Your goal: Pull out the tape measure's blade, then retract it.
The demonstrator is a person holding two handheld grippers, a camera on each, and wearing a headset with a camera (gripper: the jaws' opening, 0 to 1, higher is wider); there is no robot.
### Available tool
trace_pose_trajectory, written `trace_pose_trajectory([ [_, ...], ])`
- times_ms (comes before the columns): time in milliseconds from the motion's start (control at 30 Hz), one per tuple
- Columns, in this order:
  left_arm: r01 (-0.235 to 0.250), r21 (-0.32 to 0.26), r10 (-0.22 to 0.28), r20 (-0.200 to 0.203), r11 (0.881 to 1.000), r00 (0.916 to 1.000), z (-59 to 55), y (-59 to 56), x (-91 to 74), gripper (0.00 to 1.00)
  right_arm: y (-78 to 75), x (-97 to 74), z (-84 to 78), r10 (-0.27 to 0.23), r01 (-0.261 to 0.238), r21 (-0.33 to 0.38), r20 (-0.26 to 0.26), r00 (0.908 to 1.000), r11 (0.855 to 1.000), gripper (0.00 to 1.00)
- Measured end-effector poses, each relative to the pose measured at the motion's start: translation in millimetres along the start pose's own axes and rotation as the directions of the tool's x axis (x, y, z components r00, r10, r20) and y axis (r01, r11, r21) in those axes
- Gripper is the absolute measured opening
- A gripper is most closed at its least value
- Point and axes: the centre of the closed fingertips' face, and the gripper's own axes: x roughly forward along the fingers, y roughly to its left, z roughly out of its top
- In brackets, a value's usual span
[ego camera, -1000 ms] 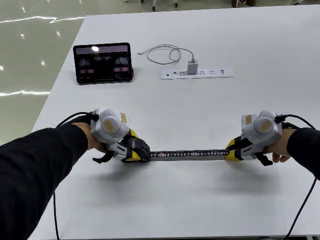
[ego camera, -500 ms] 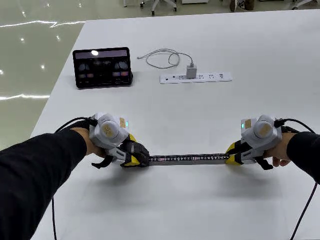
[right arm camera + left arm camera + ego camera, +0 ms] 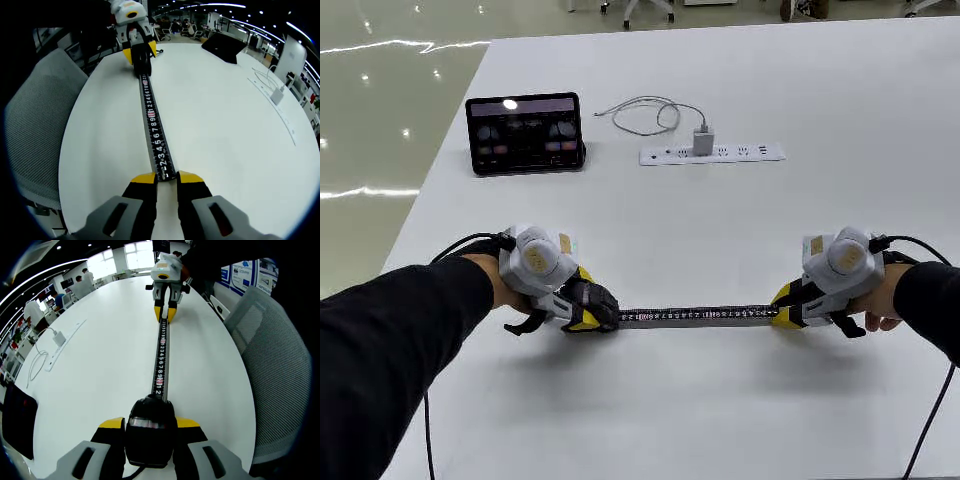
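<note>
The tape measure's black case rests on the white table, and my left gripper is shut on it. Its dark blade with printed numbers lies pulled out flat along the table to the right. My right gripper is shut on the blade's tip. In the left gripper view the right gripper shows at the blade's far end. Seen from the right gripper view, the left gripper holds the case at the far end.
A dark tablet stands at the back left of the table. A white power strip with a plugged charger and coiled cable lies behind the middle. A grey mesh chair sits at the near edge.
Over the last second the blade's exposed length has shortened slightly, with the grippers a little closer together. The head camera tilted, shifting the whole picture.
</note>
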Motion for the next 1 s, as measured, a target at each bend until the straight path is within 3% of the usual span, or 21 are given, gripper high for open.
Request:
trace_pose_trajectory([
  [700, -0.004, 0.000, 0.004, -0.023, 1.000, 0.9997, -0.5, 3.1, 5.9, 0.34, 0.7, 3.1, 1.2, 0.019, -0.024, -0.069, -0.073, 0.9972, 0.997, 0.12],
  [733, -0.003, 0.006, 0.003, -0.029, 1.000, 0.9996, -1.0, 2.9, 6.1, 0.34, 0.5, 3.2, 1.2, 0.018, -0.024, -0.069, -0.075, 0.9970, 0.997, 0.12],
  [767, 0.012, 0.067, -0.008, -0.061, 0.998, 0.9981, -3.5, 2.4, 5.4, 0.34, 0.5, 3.4, 1.2, 0.015, -0.020, -0.061, -0.078, 0.9968, 0.998, 0.12],
  [800, 0.017, 0.083, -0.011, -0.075, 0.996, 0.9971, -4.5, 1.4, 5.5, 0.34, 0.5, 3.7, 1.3, 0.013, -0.017, -0.055, -0.079, 0.9968, 0.998, 0.12],
  [1000, 0.012, 0.063, -0.006, -0.080, 0.998, 0.9968, -3.8, 1.7, 8.7, 0.35, 0.6, 5.9, 3.5, 0.003, -0.008, -0.054, -0.084, 0.9964, 0.999, 0.14],
])
